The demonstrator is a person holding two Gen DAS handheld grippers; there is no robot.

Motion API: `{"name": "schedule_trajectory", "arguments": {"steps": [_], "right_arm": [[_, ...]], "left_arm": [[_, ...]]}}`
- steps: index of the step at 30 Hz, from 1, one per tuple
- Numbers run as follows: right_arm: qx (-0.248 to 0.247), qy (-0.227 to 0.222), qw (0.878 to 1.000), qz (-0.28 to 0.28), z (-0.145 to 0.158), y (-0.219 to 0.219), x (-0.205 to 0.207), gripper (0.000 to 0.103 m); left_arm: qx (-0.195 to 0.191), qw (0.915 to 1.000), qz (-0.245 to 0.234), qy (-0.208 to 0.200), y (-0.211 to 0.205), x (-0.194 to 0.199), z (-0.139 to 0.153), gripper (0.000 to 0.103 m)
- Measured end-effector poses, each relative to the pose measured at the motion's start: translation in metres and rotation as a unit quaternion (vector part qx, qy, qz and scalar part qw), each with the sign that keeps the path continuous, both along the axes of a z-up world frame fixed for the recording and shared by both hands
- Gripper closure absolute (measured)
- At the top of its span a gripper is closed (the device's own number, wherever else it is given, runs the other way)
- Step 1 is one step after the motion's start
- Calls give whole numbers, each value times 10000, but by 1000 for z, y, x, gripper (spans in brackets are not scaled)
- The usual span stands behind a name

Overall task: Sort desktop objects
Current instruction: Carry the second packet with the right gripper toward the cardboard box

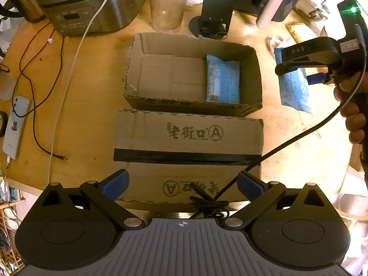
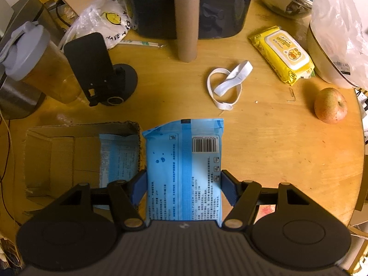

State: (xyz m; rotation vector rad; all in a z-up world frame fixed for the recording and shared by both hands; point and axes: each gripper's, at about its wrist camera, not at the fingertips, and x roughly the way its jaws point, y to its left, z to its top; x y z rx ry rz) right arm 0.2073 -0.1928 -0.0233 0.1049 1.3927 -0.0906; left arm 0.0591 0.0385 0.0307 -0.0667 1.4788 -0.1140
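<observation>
My right gripper (image 2: 182,189) is shut on a blue wipes packet (image 2: 184,161) and holds it above the table, just right of the open cardboard box (image 2: 57,156). In the left wrist view the same packet (image 1: 295,89) hangs from the right gripper (image 1: 292,69) to the right of the box (image 1: 184,46). A second blue packet (image 1: 222,81) lies inside the box at its right end; it also shows in the right wrist view (image 2: 118,156). My left gripper (image 1: 182,185) is open and empty over the box's folded flap (image 1: 188,138).
A yellow wipes pack (image 2: 281,54), a white elastic band (image 2: 226,85) and an apple (image 2: 330,105) lie on the wooden table. A phone stand (image 2: 99,69), lidded jar (image 2: 41,64), cardboard tube (image 2: 186,25) and air fryer (image 2: 186,4) stand behind. A phone (image 1: 16,126), cables and rice cooker (image 1: 87,7) sit at the left.
</observation>
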Motion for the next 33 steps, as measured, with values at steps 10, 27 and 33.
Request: {"name": "schedule_trajectory", "arguments": {"steps": [10, 27, 33], "right_arm": [[4, -15, 10000, 54, 0, 17, 4, 37], [24, -21, 9999, 136, -2, 45, 10, 37], [26, -22, 9999, 164, -3, 55, 12, 37]], "left_arm": [[1, 10000, 60, -7, 12, 0, 0, 0], [-15, 9999, 113, -8, 30, -2, -2, 0], [-23, 9999, 141, -7, 37, -2, -2, 0]]}}
